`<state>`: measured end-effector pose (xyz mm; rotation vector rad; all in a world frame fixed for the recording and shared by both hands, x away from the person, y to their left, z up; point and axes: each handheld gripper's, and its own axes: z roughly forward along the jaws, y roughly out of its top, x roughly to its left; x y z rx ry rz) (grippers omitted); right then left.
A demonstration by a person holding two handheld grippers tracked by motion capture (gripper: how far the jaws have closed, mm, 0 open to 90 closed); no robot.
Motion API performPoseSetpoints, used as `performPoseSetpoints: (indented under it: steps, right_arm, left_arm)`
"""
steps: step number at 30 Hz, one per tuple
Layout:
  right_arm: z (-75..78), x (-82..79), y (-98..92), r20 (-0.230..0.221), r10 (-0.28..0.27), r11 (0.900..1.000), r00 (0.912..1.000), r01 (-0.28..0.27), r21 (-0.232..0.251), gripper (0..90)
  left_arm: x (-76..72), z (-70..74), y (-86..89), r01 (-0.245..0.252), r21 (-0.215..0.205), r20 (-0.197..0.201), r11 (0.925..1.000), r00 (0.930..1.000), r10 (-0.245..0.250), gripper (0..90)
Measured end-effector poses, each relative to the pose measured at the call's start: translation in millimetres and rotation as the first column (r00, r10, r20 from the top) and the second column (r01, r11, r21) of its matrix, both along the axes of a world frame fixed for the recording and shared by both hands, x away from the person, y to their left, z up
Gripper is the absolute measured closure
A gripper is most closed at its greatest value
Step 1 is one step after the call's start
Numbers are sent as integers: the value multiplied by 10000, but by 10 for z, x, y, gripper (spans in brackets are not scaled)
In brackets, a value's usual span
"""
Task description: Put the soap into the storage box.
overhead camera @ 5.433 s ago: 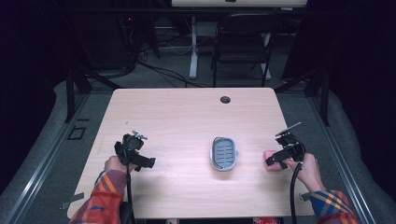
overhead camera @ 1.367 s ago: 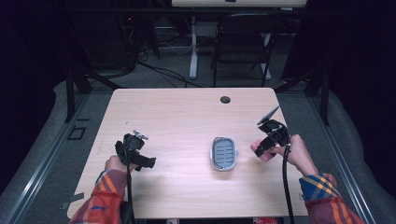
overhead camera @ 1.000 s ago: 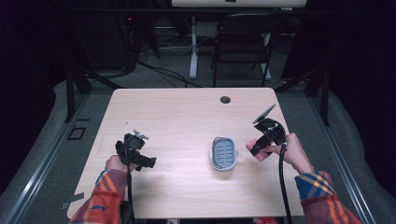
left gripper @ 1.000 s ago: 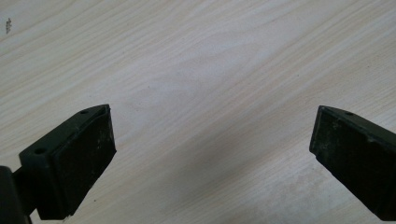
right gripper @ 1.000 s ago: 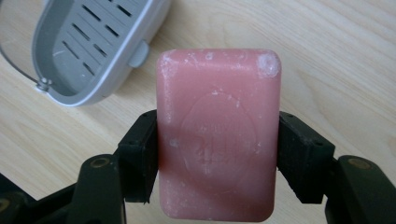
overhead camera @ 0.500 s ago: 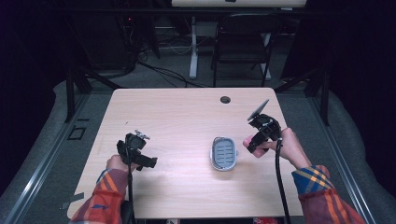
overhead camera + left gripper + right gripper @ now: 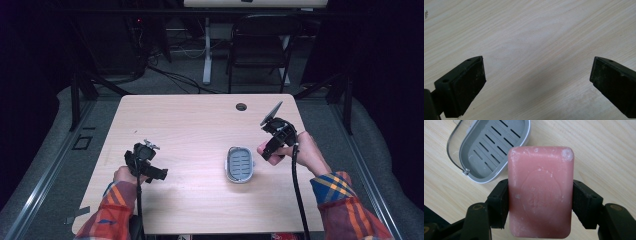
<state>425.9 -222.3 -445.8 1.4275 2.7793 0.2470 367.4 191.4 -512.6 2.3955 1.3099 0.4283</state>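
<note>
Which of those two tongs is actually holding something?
The right tongs, beside the grey soap dish. Their jaws are clamped on the sides of a pink bar of soap. The left tongs stand open over bare table.

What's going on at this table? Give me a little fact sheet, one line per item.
Table: light wood, with a round hole near the far edge
Soap dish: grey, slotted, empty, lying on the table
Soap: pink bar, above the table beside the dish
Right hand-held gripper: shut on the soap bar
Left hand-held gripper: open, holding nothing, over bare wood
</note>
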Motion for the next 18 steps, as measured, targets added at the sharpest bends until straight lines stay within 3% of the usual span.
performPoseSetpoints:
  steps: [18]
  right_arm:
    - [-54,64,349,-276,564,9976,9980,-575,-388,370]
  left_arm:
    - [1,0,4,43,-38,15,10000,10000,-43,1]
